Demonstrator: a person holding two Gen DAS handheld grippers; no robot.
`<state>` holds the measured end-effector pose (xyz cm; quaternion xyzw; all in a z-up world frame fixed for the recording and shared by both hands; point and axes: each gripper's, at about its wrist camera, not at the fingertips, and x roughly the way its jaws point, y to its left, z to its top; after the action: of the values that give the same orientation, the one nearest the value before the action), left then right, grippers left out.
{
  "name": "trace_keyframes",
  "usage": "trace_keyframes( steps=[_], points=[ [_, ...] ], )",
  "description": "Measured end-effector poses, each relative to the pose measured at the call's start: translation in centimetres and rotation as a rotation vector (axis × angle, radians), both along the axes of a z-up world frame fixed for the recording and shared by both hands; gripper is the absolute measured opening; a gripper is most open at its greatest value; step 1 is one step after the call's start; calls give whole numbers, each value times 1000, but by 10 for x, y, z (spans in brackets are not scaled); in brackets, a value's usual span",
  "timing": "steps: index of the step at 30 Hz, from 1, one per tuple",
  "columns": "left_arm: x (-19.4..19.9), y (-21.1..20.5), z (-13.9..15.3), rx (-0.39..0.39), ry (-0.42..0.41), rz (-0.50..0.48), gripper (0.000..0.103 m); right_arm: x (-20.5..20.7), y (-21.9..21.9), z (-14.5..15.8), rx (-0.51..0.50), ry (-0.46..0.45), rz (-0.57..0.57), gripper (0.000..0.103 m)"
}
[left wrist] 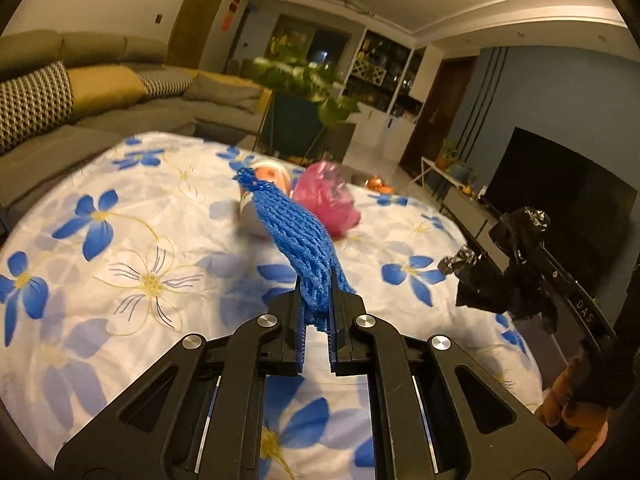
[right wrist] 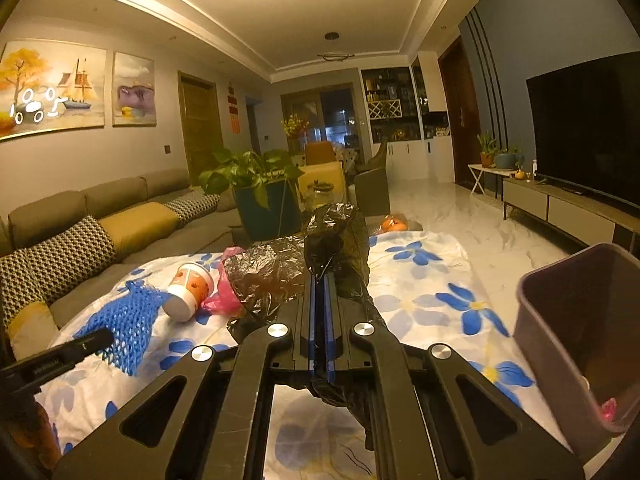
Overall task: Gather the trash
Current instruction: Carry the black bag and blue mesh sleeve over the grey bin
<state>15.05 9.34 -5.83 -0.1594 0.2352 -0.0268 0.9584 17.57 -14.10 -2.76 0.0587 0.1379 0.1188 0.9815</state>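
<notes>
My left gripper [left wrist: 317, 280] is shut on a blue foam net sleeve [left wrist: 288, 232], held above the flowered tablecloth [left wrist: 132, 240]; the same blue net [right wrist: 128, 320] shows at the left of the right wrist view. Behind it lie a paper cup [left wrist: 264, 184] on its side and a crumpled pink plastic bag [left wrist: 324, 196]. My right gripper [right wrist: 319, 276] is shut on a black plastic bag [right wrist: 332, 236] that drapes over its fingers; in the left wrist view that black bag [left wrist: 504, 276] hangs at the right. The cup [right wrist: 188, 292] and pink bag [right wrist: 220, 296] lie left of it.
A dark purple bin [right wrist: 576, 328] stands at the table's right edge with something pink inside. A grey sofa [right wrist: 100, 232] runs along the left. A potted plant [right wrist: 260, 196] stands beyond the table, a TV [right wrist: 588, 128] and low cabinet at the right.
</notes>
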Motion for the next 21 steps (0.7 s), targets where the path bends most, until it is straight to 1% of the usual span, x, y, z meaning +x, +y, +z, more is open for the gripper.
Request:
trace_keyframes(
  steps=[3, 9, 15, 21],
  points=[
    [-7, -14, 12, 11, -18, -27, 7, -13, -6, 5, 3, -13, -2, 5],
    [-12, -46, 25, 34, -33, -81, 7, -35, -25, 14, 11, -39, -16, 5],
    [-10, -92, 39, 91, -55, -147, 7, -49, -51, 23, 19, -56, -54, 5],
    [-5, -134, 48, 139, -77, -203, 7, -60, -79, 25, 12, -64, -108, 5]
  ],
)
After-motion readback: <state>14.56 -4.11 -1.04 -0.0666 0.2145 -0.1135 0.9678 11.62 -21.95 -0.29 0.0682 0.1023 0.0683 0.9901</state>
